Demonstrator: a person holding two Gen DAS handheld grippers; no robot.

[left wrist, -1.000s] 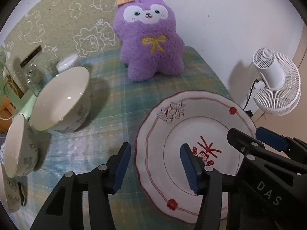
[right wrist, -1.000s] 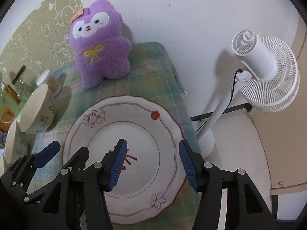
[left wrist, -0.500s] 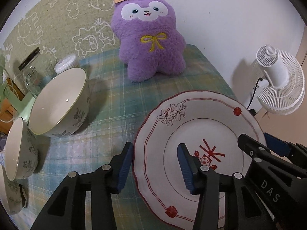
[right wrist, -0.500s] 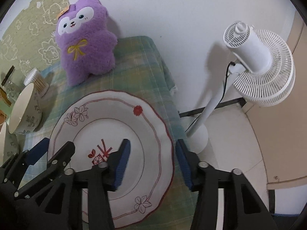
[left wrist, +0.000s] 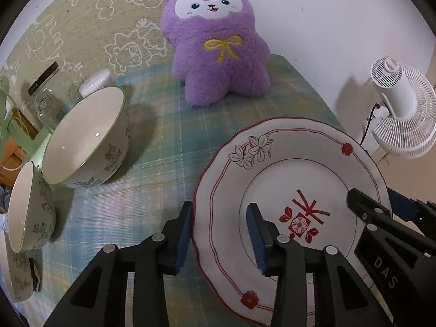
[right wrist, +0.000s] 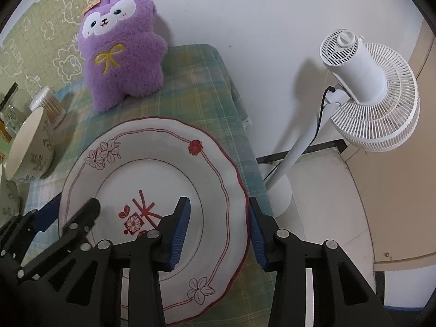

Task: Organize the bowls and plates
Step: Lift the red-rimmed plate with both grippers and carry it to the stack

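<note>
I straddle the plate (left wrist: pixel 288 179) on the table (left wrist: pixel 152 141) from both sides so that it will lift level: my left hand-held gripper (left wrist: pixel 219 241) is closing over its left rim, my right hand-held gripper (right wrist: pixel 218 235) over its right rim, neither pinching yet. My left view shows both bowls (left wrist: pixel 87 141); my right shows the table's edge and the fan (right wrist: pixel 365 92).

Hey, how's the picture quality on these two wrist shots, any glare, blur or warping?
Left wrist view: strong fisheye bending with dark corners; small glints inside the large floral ceramic bowl; the purple plush toy is sharp. Right wrist view: same warping; the white standing fan casts a soft shadow on the wall; the white red-trimmed plate shows no harsh glare.
</note>
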